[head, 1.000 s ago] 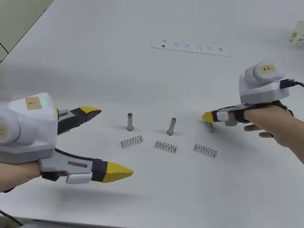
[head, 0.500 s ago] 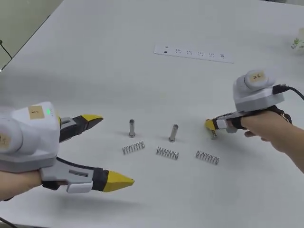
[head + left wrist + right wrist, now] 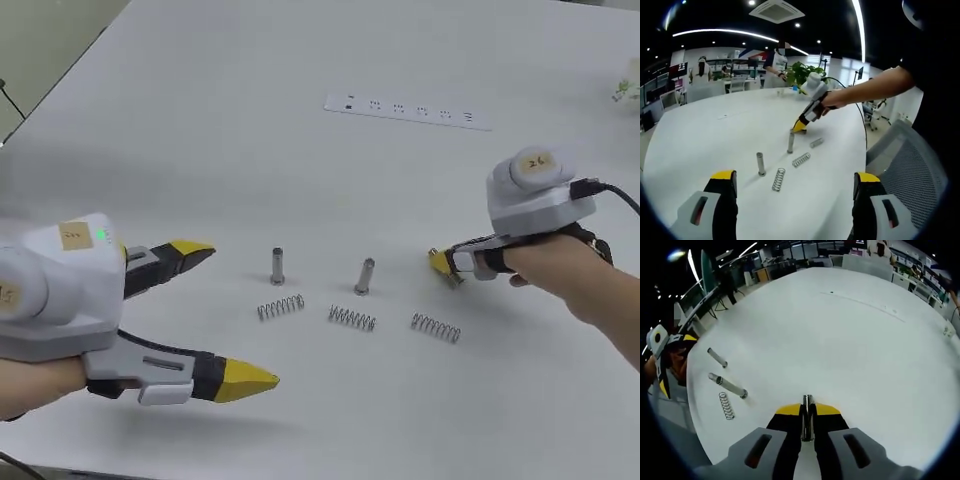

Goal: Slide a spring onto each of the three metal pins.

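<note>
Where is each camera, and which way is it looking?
Head view: on the person's head, looking forward and down at the table; hands grip the left tool and right tool.
Left gripper view: on the left tool, looking along its open jaws past two standing pins to the right tool; the person's arm shows.
Right gripper view: on the right tool, looking along jaws shut on a pin; the left tool shows at left.
Shared: all three show the standing pins and a spring.
</note>
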A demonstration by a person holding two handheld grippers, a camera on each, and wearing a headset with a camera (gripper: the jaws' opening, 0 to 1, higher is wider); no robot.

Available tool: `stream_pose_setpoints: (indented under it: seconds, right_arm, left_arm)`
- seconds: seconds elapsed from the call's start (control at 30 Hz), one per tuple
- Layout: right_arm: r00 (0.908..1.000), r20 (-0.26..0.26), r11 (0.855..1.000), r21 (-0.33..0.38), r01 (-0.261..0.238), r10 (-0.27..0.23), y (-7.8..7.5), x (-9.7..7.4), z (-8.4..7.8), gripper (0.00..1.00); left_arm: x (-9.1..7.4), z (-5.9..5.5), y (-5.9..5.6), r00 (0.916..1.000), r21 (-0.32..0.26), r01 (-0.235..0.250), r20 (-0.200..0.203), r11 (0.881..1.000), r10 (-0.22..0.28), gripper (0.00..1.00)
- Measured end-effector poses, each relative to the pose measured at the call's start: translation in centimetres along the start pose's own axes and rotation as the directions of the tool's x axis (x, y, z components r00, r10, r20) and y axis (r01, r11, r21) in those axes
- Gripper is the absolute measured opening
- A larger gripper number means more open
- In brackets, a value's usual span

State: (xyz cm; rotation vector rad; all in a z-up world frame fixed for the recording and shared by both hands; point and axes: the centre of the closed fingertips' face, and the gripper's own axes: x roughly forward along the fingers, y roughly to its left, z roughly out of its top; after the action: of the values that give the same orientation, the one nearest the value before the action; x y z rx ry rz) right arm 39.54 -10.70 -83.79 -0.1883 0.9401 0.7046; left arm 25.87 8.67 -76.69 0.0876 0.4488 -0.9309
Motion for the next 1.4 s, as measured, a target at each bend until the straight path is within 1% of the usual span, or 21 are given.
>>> stream_pose_setpoints:
  seconds: [0.07,0.1,0.2,0.33,0.43,0.53,0.63,0.73,0.8,0.87,1.0,1.13,1.27,1.4]
  right_arm:
    - [0.9998,0.018,1.0,0.008,-0.009,0.009,0.3,-0.4,0.1,0.05]
    - [0.9994,0.033,1.0,0.001,-0.009,0.009,0.4,-0.8,0.1,0.05]
    - [0.9984,0.054,1.0,0.006,-0.02,0.02,0.6,-1.2,0.1,0.05]
    - [0.9969,0.076,1.0,0.011,-0.021,0.02,0.7,-1.9,0.0,0.05]
    - [0.9937,0.106,0.999,0.008,-0.039,0.038,1.1,-2.4,0.1,0.05]
    - [0.9909,0.129,0.999,-0.001,-0.038,0.038,1.3,-2.6,0.3,0.05]
    - [0.9894,0.141,0.999,-0.011,-0.033,0.034,1.4,-2.8,0.2,0.05]
    - [0.9885,0.147,0.999,-0.017,-0.034,0.037,1.6,-2.9,0.1,0.05]
    - [0.9879,0.152,0.999,-0.025,-0.03,0.033,1.7,-2.9,0.0,0.05]
    - [0.9874,0.155,0.999,-0.023,-0.028,0.031,1.7,-2.9,-0.1,0.05]
    - [0.9879,0.152,0.999,-0.039,-0.023,0.029,1.8,-2.9,0.0,0.05]
    - [0.9893,0.143,0.998,-0.059,-0.02,0.029,2.0,-2.8,-0.2,0.05]
    - [0.9902,0.137,0.997,-0.076,-0.019,0.03,2.3,-2.9,-0.3,0.05]
    - [0.9908,0.132,0.996,-0.087,-0.018,0.029,2.3,-3.0,-0.4,0.06]
  left_arm:
    - [-0.1,0.1,0.1,1.0,0.006,-0.008,0.003,1.0,0.008,0.93]
    - [-0.1,0.2,0.1,0.9999,0.004,-0.009,0.006,1.0,0.009,0.94]
    - [-0.1,0.2,0.1,1.0,0.002,-0.009,0.005,1.0,0.009,0.94]
    - [0.0,0.2,0.0,1.0,0.002,-0.005,0.003,1.0,0.005,0.94]
    - [0.2,0.3,-0.1,1.0,0.003,0.0,0.005,1.0,0.0,0.95]
    - [0.3,0.2,-0.1,1.0,0.002,-0.003,0.01,1.0,0.003,0.97]
    - [0.4,0.2,0.2,0.9997,-0.001,-0.01,0.021,1.0,0.01,0.98]
    - [0.3,0.1,0.4,0.9996,-0.002,-0.015,0.025,1.0,0.015,0.98]
    - [0.1,0.3,0.6,0.999,-0.003,-0.018,0.04,1.0,0.018,0.98]
    - [0.0,0.5,0.8,0.9979,-0.02,-0.021,0.06,1.0,0.022,0.98]
    - [-0.1,0.4,1.1,0.998,-0.018,-0.033,0.054,0.999,0.034,0.98]
    - [-0.1,0.5,1.0,0.998,-0.018,-0.031,0.055,0.999,0.032,0.98]
    - [-0.1,0.3,1.2,0.998,-0.025,-0.035,0.052,0.999,0.036,0.98]
    - [-0.2,0.3,1.5,0.9972,-0.031,-0.045,0.059,0.999,0.046,0.98]
